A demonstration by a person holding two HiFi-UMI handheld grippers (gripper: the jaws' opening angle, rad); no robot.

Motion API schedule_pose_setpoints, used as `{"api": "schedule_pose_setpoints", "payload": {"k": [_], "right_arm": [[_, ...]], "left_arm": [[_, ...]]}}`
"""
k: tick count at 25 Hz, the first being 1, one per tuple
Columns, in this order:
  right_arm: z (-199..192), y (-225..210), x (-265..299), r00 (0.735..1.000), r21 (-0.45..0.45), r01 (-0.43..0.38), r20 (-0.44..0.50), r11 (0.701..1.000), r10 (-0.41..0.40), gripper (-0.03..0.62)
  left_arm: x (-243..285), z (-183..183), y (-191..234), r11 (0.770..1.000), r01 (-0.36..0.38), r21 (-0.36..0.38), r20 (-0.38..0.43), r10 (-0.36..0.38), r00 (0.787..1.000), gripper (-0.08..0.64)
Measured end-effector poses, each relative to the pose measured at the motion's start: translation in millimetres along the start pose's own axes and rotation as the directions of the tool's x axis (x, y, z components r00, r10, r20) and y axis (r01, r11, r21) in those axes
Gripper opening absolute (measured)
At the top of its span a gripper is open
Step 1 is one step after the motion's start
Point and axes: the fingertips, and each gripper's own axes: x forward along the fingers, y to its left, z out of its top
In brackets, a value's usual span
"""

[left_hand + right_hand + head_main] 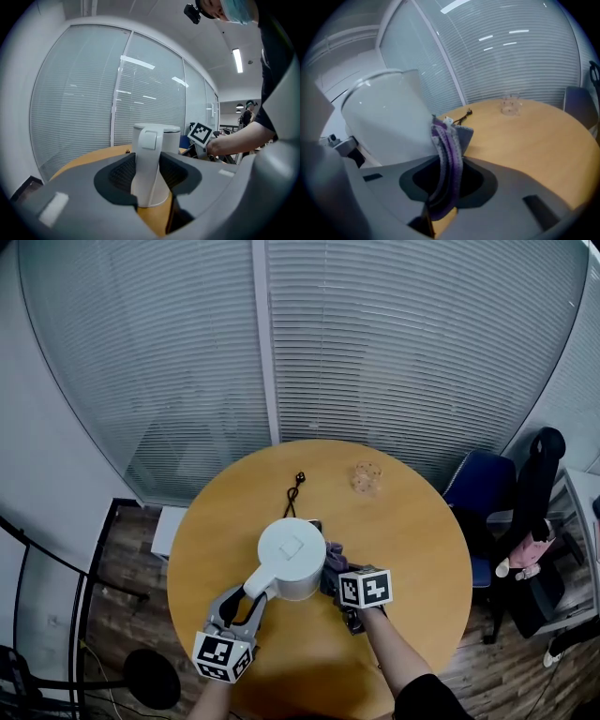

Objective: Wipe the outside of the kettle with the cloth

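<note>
The kettle [292,559] is standing near the middle of the round table [422,549]. The left gripper [150,180] is clamping its handle [148,154]. The right gripper [443,185] is pinching the purple cloth [450,145] at the kettle's right wall. A cable [294,491] is lying just behind the kettle. A glass [367,476] is standing near the far edge. Bare tabletop is lying open to the right.

- The white kettle [292,557] is stood upright on the round wooden table [417,521], lid shut, its handle [148,161] clamped in the left gripper [149,177].
- The purple-and-grey cloth [449,152] is pinched, folded, in the right gripper [446,182] at the kettle's right side.
</note>
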Motion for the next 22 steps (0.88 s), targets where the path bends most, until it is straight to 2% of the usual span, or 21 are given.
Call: {"api": "schedule_pose_setpoints", "payload": {"k": [3, 6, 12, 16, 22], "right_arm": [[-26, -13, 19, 0.998, 0.075, 0.004, -0.060, 0.997, 0.000, 0.092], [-45, -20, 32, 0.994, 0.099, 0.020, -0.112, 0.995, -0.009, 0.092], [-53, -25, 42, 0.993, 0.152, 0.021, -0.116, 0.988, -0.003, 0.092], [-48, -27, 29, 0.997, 0.179, 0.035, -0.072, 0.983, -0.022, 0.092], [-33, -12, -11, 0.998, 0.202, 0.016, 0.064, 0.979, -0.029, 0.092]], "left_arm": [[1, -1, 0, 1.000, 0.005, -0.003, -0.005, -0.005, 1.000, 0.161], [2, -1, 0, 1.000, 0.005, -0.012, -0.012, -0.005, 1.000, 0.163], [1, -3, 2, 1.000, -0.003, -0.027, -0.021, 0.002, 1.000, 0.167], [2, -4, 1, 1.000, 0.000, -0.020, -0.025, 0.000, 1.000, 0.167], [6, -9, 2, 1.000, 0.006, 0.018, -0.055, -0.005, 0.998, 0.167]]}}
